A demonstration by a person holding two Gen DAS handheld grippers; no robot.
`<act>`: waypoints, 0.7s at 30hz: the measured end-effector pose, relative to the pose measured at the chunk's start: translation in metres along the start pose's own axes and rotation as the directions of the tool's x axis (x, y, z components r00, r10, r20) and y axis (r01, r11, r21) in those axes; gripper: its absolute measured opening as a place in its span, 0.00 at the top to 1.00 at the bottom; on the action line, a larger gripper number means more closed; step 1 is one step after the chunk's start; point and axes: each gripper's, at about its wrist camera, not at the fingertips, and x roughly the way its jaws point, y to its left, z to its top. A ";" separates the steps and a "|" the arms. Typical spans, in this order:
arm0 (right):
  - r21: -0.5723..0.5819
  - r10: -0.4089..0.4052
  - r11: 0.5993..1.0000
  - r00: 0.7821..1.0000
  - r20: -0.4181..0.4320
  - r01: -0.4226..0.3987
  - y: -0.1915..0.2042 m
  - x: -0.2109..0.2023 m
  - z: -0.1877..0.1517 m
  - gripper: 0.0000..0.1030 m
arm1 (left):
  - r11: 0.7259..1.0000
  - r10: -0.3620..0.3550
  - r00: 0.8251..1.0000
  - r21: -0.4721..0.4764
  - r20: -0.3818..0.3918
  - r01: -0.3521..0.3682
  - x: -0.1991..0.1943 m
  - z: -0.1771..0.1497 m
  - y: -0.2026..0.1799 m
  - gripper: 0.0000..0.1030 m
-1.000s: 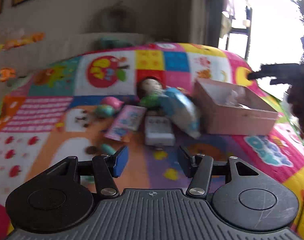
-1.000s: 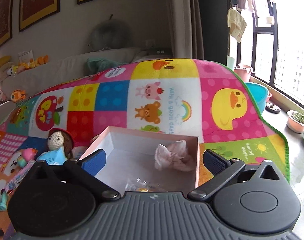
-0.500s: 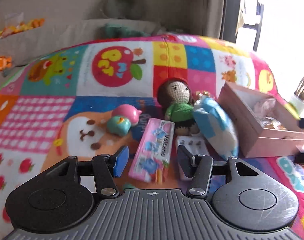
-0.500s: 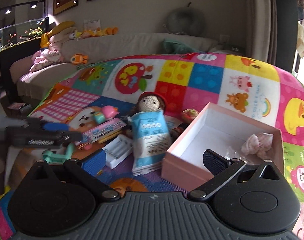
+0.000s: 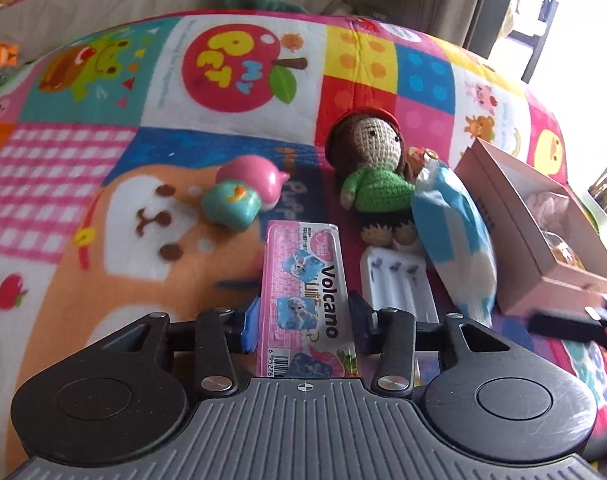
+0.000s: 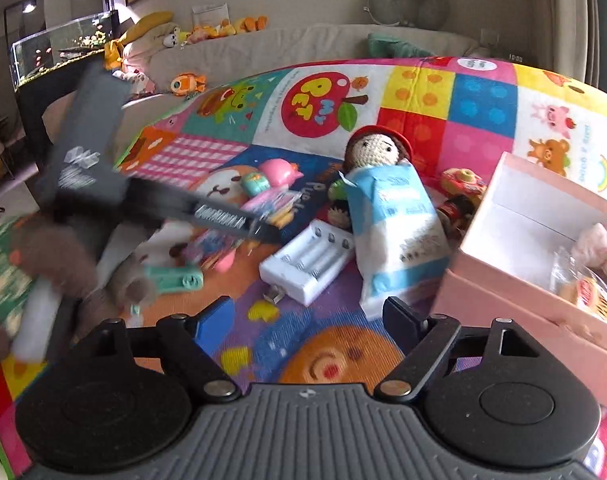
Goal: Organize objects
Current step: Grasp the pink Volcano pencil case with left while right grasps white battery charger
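My left gripper (image 5: 304, 319) is closing on a pink "Volcano" pack (image 5: 303, 276) that lies on the patchwork mat, and both pads touch its long edges. From the right wrist view that gripper (image 6: 263, 228) shows as a blurred dark bar over the pack. My right gripper (image 6: 309, 320) hangs over bare mat with its jaws closing and nothing between them. Just beyond it lie a white battery charger (image 6: 311, 256) and a blue-and-white pouch (image 6: 395, 224). The pouch leans on a crochet doll (image 5: 371, 160). At the right stands an open pink box (image 6: 503, 300).
A pink-and-teal toy (image 5: 243, 192) lies left of the doll. A teal gadget (image 6: 175, 280) and a doughnut-like toy (image 6: 463, 182) sit on the mat too. Inside the box are crumpled tissue (image 6: 599, 244) and a wrapped snack (image 6: 587, 292). A sofa (image 6: 303, 44) with plush toys lies beyond.
My left gripper came forward and down over the pink pack and its jaws narrowed onto it. The right gripper swung left from the box to the toys, its jaws narrowing.
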 end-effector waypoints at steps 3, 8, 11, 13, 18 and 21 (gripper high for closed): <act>-0.011 -0.007 1.000 1.000 0.008 0.007 0.008 0.022 0.011 0.31 | 0.999 -0.027 0.999 -0.046 0.018 0.028 -0.022 -0.011 0.011 0.53; -0.092 -0.053 0.994 0.999 0.006 0.054 0.027 0.061 0.025 0.53 | 0.994 -0.021 0.997 -0.104 0.074 0.029 -0.042 -0.010 0.024 0.53; -0.104 -0.046 0.994 0.998 -0.049 0.041 0.030 0.073 0.023 0.65 | 0.993 -0.050 0.996 -0.105 0.077 0.058 -0.046 -0.011 0.023 0.53; -0.111 -0.036 0.993 0.998 -0.057 0.029 0.027 0.063 0.016 0.66 | 0.992 -0.082 0.994 -0.094 0.076 0.089 -0.050 -0.014 0.017 0.53; -0.140 -0.013 0.990 0.995 -0.101 -0.001 0.012 0.013 -0.016 0.65 | 0.986 -0.152 0.987 -0.066 0.053 0.155 -0.055 -0.031 -0.006 0.53; -0.177 -0.038 0.984 0.990 -0.133 0.014 0.002 -0.024 -0.041 0.66 | 0.982 -0.184 0.983 -0.029 0.023 0.184 -0.059 -0.048 -0.024 0.53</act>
